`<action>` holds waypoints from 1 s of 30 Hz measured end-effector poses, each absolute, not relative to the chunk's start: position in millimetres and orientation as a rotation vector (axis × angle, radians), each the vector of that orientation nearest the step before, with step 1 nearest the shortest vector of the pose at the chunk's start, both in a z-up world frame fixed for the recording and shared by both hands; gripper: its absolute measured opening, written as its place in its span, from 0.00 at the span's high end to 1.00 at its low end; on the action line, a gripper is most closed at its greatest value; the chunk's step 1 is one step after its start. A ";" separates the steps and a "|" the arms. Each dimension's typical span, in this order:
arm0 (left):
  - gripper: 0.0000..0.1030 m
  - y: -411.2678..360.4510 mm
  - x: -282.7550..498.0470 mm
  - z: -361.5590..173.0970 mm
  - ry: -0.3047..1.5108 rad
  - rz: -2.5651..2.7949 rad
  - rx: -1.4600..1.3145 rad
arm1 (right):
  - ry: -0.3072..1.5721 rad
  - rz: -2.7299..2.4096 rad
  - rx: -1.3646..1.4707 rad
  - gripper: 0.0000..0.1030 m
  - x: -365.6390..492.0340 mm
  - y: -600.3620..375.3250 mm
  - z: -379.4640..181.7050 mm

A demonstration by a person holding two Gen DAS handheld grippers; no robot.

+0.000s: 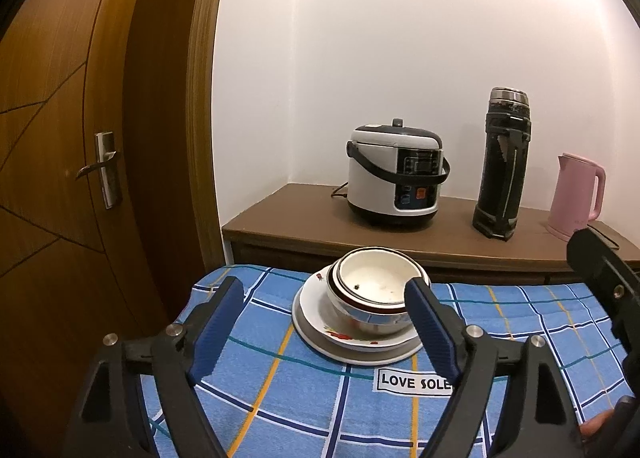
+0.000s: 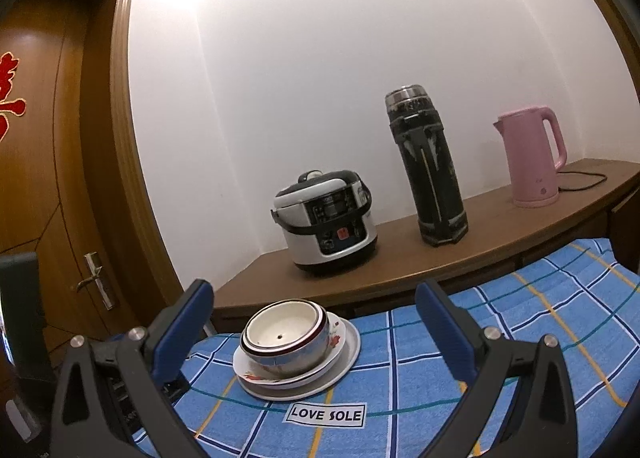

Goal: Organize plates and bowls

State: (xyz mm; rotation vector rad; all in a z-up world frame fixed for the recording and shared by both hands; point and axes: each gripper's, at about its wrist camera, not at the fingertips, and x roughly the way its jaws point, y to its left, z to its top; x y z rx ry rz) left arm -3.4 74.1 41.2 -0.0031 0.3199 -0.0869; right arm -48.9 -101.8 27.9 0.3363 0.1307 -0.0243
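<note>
The blue ribbed pads (image 1: 218, 322) of the left gripper (image 1: 324, 290) are seen spread wide apart, with nothing held between them. The gripper is held above the blue checked towel (image 1: 256, 378); its right pad overlaps the near rim of the bowl stack in the left wrist view, and contact cannot be judged there. The right gripper (image 2: 312, 294) is likewise seen with its blue pads (image 2: 444, 334) fully parted and empty, raised above the same cloth.

Between and just beyond the fingers, the nested white ceramic bowls with dark red rims (image 1: 372, 290) are recorded sitting upright inside one another. Small dark specks are noted on the floor of the top bowl. The bowls rest on stacked white plates with a red floral print (image 1: 356, 346), and the plates lie on the towel, near its far left corner. A white label reading "LOVE SOLE" (image 2: 326, 414) is sewn to the cloth just in front of the plates.

Behind the towel, a brown wooden counter (image 1: 288, 214) is observed. On it stand a white and black rice cooker (image 1: 396, 174), a tall black thermos flask with a steel cap (image 1: 502, 166) and a pink electric kettle (image 2: 534, 158), well apart from one another. A brown wooden door with a metal lever handle (image 1: 104, 168) is noted at the left.
</note>
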 end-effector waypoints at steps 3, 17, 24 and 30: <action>0.18 73.7 -5.9 42.7 0.310 -0.084 0.000 | 0.133 -0.026 0.330 0.00 -49.5 -100.8 28.6; 0.18 75.2 -6.5 42.3 0.309 -0.075 -0.003 | 0.128 -0.045 0.326 0.00 -54.6 -101.1 30.2; 0.18 75.4 -6.1 40.8 0.314 -0.070 -0.002 | 0.132 -0.045 0.325 0.00 -54.0 -101.2 30.4; 0.18 74.7 -6.7 40.4 0.315 -0.070 -0.002 | 0.137 -0.045 0.330 0.00 -53.2 -103.0 29.7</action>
